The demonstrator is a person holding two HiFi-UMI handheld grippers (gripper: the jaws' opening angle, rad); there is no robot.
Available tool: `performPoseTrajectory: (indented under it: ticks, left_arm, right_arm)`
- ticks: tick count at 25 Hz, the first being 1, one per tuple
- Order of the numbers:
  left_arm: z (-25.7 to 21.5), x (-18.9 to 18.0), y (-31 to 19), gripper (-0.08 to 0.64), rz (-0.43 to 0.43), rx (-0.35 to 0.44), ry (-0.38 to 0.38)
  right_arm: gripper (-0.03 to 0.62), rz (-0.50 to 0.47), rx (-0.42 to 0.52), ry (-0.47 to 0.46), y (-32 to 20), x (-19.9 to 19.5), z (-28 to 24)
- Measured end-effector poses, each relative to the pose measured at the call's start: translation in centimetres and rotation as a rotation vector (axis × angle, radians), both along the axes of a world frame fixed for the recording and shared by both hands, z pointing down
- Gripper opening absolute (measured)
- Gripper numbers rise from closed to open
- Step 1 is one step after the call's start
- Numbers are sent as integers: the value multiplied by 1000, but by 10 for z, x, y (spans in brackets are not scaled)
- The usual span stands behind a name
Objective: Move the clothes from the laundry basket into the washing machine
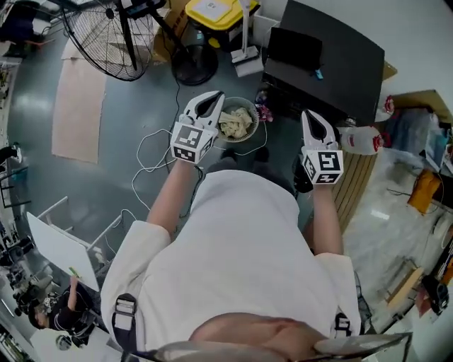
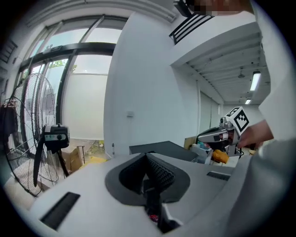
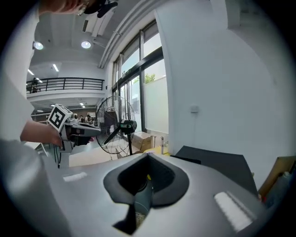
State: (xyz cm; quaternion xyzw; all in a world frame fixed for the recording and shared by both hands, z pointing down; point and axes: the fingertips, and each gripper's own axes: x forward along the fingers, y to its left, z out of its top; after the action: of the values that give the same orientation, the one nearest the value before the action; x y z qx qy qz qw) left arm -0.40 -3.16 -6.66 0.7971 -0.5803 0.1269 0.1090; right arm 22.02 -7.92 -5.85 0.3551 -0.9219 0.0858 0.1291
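Observation:
A round grey laundry basket (image 1: pixel 253 107) stands on the floor ahead of me, with cream clothes (image 1: pixel 236 124) in it. Behind it to the right is a black box-shaped machine (image 1: pixel 333 56), its dark top also showing as the machine (image 2: pixel 162 148) and the machine (image 3: pixel 217 162) in the two gripper views. My left gripper (image 1: pixel 212 96) hovers over the basket's left rim, jaws meeting at the tip, nothing seen between them. My right gripper (image 1: pixel 310 115) is to the basket's right, shut and empty. Each gripper view shows its own closed jaws, left gripper (image 2: pixel 147 155) and right gripper (image 3: pixel 148 155).
A large standing fan (image 1: pixel 106 35) is at the far left, a yellow-lidded bin (image 1: pixel 212 13) behind the basket. A white cable (image 1: pixel 152 152) loops on the floor under my left arm. A white jug (image 1: pixel 361 140) and a slatted wooden panel (image 1: pixel 354 187) lie right.

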Motion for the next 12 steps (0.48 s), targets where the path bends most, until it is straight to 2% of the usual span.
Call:
performPoseTrajectory:
  ticks: [12]
  left_arm:
    - [11, 2, 30, 6, -232, -33, 19]
  right_arm:
    - [11, -274, -60, 12, -10, -31, 29]
